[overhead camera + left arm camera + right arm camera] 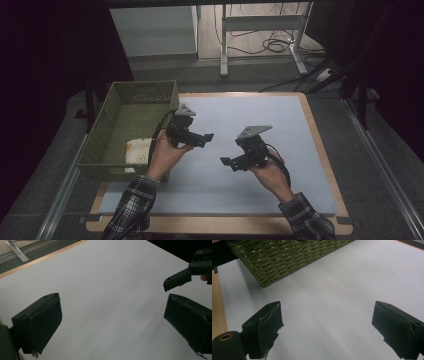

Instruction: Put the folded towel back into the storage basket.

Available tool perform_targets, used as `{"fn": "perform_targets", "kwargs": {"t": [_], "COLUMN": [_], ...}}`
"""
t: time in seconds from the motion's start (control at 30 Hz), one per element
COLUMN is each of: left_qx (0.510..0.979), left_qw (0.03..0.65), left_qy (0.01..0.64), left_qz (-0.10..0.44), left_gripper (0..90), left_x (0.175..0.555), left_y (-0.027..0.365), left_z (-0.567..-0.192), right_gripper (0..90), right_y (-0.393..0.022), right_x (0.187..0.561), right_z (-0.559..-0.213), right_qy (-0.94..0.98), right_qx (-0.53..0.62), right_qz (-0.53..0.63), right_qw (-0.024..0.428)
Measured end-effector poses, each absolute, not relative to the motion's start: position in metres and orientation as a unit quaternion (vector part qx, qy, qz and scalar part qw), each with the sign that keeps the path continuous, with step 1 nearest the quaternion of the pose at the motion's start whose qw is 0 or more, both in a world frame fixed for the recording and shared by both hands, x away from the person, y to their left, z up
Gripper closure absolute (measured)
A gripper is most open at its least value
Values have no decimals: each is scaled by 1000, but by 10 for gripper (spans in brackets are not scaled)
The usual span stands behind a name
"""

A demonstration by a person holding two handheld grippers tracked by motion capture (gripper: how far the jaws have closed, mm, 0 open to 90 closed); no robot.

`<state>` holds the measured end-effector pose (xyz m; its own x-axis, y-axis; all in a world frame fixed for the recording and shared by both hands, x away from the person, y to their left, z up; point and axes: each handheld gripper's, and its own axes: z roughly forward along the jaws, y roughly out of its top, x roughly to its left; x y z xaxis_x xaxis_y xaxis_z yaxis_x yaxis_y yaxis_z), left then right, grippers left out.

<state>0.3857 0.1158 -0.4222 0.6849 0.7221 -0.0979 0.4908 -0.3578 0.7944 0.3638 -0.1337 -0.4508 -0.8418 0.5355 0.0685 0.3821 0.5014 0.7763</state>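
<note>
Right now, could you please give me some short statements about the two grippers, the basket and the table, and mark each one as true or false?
1. The left gripper has its jaws apart and holds nothing. True.
2. The right gripper is shut on a cloth. False: its jaws stand wide apart with only the white table top between them.
3. The green basket stands at the left side of the table. True.
4. The basket is empty. False: a pale packet lies inside it.
5. The two grippers touch each other. False: they are held apart above the table.
</note>
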Motion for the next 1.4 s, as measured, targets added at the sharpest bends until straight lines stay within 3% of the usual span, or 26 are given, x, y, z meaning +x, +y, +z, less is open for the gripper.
{"fn": "perform_targets", "kwargs": {"t": [0.57,1.4], "left_qx": [825,834], "left_qw": [427,425], "left_qy": [351,327], "left_qz": [117,130], "left_gripper": [18,19], "left_x": [362,306], "left_y": [82,84], "left_z": [-449,-477], "right_gripper": [62,54], "right_y": [-174,-236], "right_x": [356,328], "right_z": [-462,-471], "right_qy": [864,860], "right_qx": [274,295], "right_qz": [411,395], "right_qw": [100,133]}}
